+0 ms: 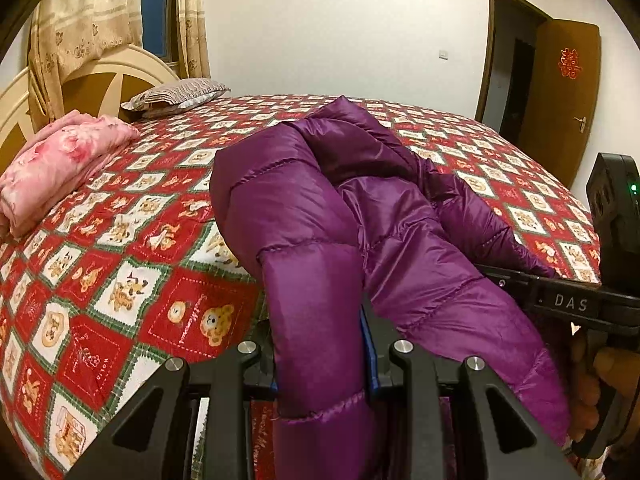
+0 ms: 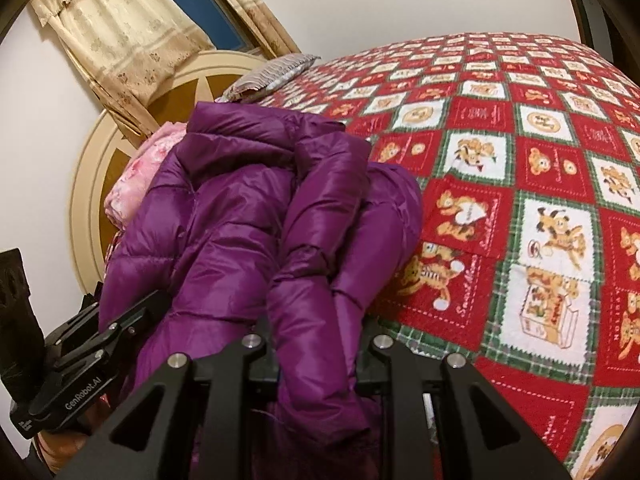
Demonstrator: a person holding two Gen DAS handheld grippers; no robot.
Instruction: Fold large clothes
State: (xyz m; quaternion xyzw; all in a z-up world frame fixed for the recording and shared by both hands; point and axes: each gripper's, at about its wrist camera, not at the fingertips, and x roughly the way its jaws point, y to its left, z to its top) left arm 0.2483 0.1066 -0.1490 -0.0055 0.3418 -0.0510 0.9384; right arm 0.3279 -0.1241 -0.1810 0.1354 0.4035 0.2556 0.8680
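Left tool is clamped on a quilted fold of the purple down jacket; fabric fills the gap btwn its fingers, w/ a blue pad showing at the fold's right edge. From there the jacket rises fwd & away from the tool in a bunched ridge, its far end resting on the bed, which has a red/white/green teddy-bear check cover. To the tool's right, the right tool shows side-on w/ "DAS" lettering, pressed against the jacket's lower edge. Fwd-left of the left tool: a folded pink floral blanket on the bed, a striped pillow beyond it, headboard & curtains behind. Fwd-right: an open brown door w/ a red paper sign.

Right tool is likewise shut around a jacket fold, cloth packed btwn its fingers. The jacket piles up directly ahead & to its left, partly covering the pink blanket. Left tool sits low at the right tool's left, touching the jacket, marked "GenRobot.AI". Bed cover spreads ahead-right of the tool; pillow far ahead.
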